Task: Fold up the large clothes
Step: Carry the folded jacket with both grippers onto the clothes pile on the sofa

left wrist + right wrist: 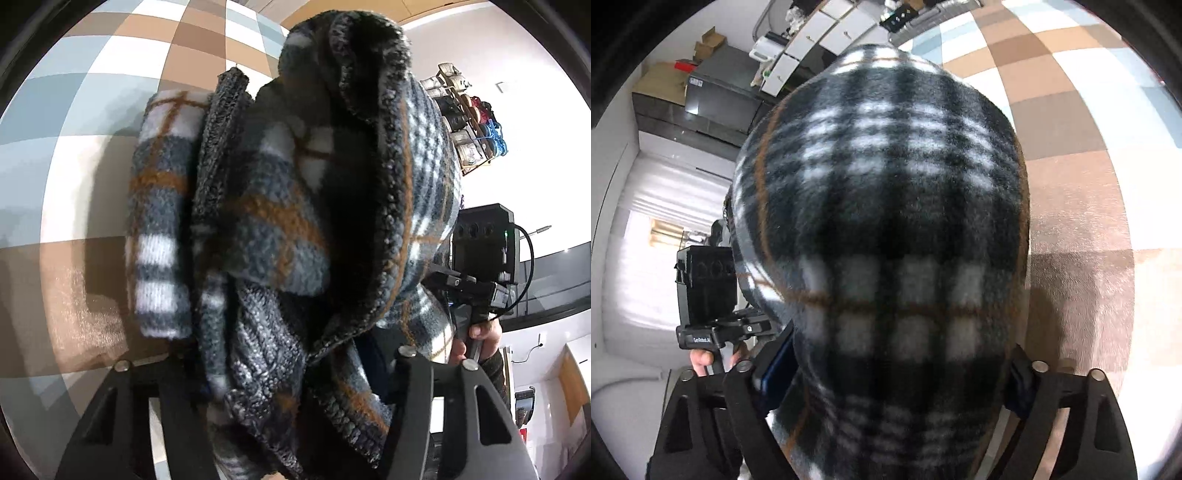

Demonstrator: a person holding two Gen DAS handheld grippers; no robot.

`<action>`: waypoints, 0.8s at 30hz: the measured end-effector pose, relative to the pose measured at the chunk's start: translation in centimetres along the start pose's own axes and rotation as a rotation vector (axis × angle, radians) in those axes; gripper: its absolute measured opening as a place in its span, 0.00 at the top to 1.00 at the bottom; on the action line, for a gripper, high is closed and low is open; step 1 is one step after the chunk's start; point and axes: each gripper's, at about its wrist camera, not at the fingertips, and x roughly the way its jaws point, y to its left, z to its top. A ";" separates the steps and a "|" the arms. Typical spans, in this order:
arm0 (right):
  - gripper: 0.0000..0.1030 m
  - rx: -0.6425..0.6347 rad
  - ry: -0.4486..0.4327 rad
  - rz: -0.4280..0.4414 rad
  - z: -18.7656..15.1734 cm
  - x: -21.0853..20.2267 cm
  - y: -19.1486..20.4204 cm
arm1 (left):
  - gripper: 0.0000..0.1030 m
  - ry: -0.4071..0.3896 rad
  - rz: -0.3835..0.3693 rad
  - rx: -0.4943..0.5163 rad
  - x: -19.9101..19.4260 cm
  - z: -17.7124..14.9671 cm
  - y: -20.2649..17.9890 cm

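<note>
Checked brown-blue-white surface [1071,155] under fleece [886,221]

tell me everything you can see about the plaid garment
The plaid garment is thick fleece in navy, grey and white checks with thin orange lines and a dark knit-looking edge. It hangs bunched in folds, lifted above the checkered surface, pinched in both the left tool and the right tool, filling each view.
</note>
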 end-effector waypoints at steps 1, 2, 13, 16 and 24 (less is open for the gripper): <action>0.17 -0.006 -0.007 -0.006 -0.7 0.0 0.5 | 0.50 -0.006 0.002 0.000 -0.2 -0.1 0.0; 0.18 -0.011 -0.021 -0.011 -1.2 -0.2 1.0 | 0.51 -0.007 0.004 0.001 -0.2 -0.2 0.0; 0.22 0.008 -0.077 0.056 -6.3 -1.8 2.7 | 0.52 -0.034 -0.028 0.064 -1.6 -1.1 -1.3; 0.23 0.017 -0.102 0.067 -6.5 -2.9 3.6 | 0.52 -0.055 -0.046 0.057 -2.1 -1.1 -1.9; 0.24 -0.006 -0.180 0.045 -8.7 -8.9 5.3 | 0.52 -0.102 -0.117 0.142 -3.0 -1.5 -6.8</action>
